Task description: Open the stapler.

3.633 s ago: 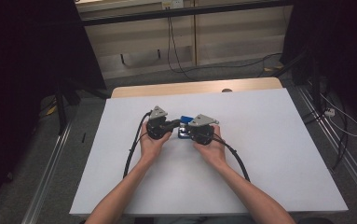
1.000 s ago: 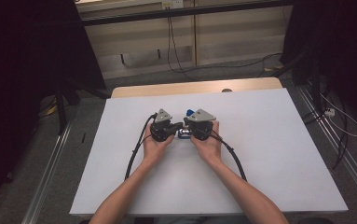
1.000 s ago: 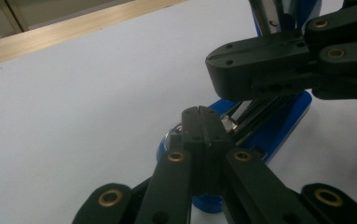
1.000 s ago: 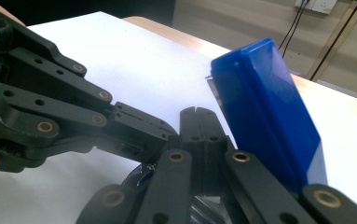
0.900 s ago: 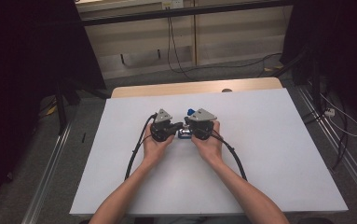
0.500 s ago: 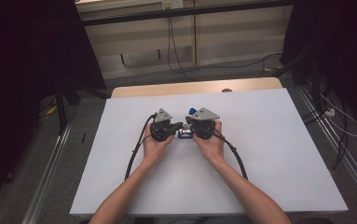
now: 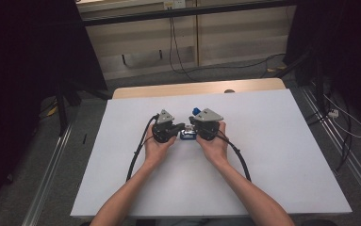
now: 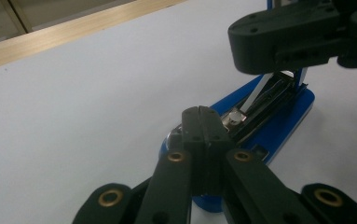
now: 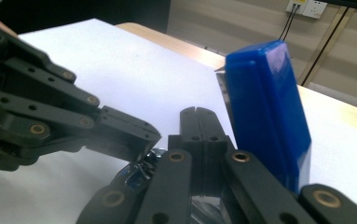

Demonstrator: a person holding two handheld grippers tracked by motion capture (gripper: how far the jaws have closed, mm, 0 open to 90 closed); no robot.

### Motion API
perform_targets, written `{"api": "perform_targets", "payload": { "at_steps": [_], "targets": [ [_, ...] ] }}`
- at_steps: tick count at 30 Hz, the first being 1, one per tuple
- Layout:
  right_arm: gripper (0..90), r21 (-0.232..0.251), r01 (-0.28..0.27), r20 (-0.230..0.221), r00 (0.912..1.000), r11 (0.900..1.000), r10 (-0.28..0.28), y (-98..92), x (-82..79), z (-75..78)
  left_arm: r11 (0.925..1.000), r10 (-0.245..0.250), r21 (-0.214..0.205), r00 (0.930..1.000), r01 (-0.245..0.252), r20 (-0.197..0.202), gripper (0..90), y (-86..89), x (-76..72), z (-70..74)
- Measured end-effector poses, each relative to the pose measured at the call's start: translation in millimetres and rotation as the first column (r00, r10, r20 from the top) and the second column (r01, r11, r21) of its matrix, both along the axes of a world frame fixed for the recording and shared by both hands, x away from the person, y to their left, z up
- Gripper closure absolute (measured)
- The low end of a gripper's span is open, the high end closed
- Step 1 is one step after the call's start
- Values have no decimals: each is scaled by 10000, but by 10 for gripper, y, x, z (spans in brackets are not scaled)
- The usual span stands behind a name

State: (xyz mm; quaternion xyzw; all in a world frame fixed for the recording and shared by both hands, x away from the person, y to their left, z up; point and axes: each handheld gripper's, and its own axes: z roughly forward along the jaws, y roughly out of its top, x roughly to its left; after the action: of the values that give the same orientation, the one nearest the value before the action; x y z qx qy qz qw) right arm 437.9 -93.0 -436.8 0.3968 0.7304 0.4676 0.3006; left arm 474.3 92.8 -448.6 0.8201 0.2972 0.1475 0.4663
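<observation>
Both my grippers, left [image 7: 182, 128] and right [image 7: 191, 123], jaws together, meet over the opened blue stapler [image 8: 278, 119] at mid-table [image 7: 272, 141]; steadying its base should keep the lifted cover [image 9: 267, 112] upright.

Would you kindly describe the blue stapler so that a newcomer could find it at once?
Start at the white table, where the hands meet near the middle. The stapler lies between the left gripper and the right gripper. It is the lone blue thing there, its lid swung upright.
</observation>
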Motion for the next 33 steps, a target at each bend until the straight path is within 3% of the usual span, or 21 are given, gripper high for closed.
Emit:
{"api": "perform_targets", "payload": {
  "at_steps": [10, 33],
  "targets": [
    [900, 92, 207, 86, 9997, 9997, -207, -134, -15, 57, 10000, -31, -39, 10000, 32, 63, 900, 6, 4, -4],
    [900, 107, 188, 175, 9997, 9998, -189, -190, -37, 82, 10000, -40, 17, 10000, 40, 35, 900, -1, -8, -4]
  ]
}}
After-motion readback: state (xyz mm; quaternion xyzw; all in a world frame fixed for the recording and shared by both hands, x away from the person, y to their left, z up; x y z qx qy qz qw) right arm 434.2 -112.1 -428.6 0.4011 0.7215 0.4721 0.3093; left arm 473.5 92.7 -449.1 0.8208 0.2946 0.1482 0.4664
